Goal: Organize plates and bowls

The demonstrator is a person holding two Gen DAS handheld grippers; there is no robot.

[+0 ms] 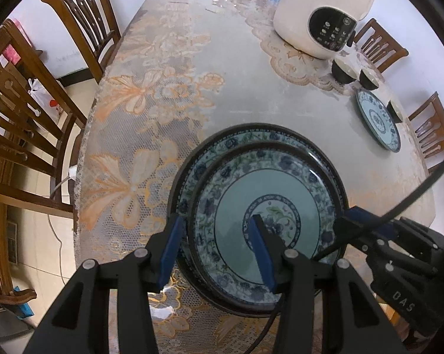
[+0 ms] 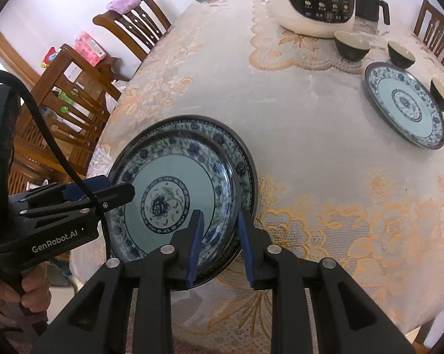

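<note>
A blue-and-white floral plate (image 1: 251, 218) (image 2: 174, 188) sits slightly off-centre on a second, matching plate (image 1: 222, 144) (image 2: 231, 135) near the table's front edge. My left gripper (image 1: 216, 250) is open, its fingers straddling the top plate's left rim. My right gripper (image 2: 220, 244) is open, straddling the top plate's right rim; it also shows in the left wrist view (image 1: 369, 230). A third matching plate (image 1: 378, 119) (image 2: 405, 103) lies far right, with three dark bowls (image 1: 343, 70) (image 2: 352, 45) around it.
A cream rice cooker (image 1: 322, 11) (image 2: 316, 3) stands at the back on the lace-covered table (image 1: 192, 88). A black kettle (image 2: 369, 3) stands behind it. Wooden chairs (image 1: 80, 23) line both sides. Papers and bottles lie at the far end.
</note>
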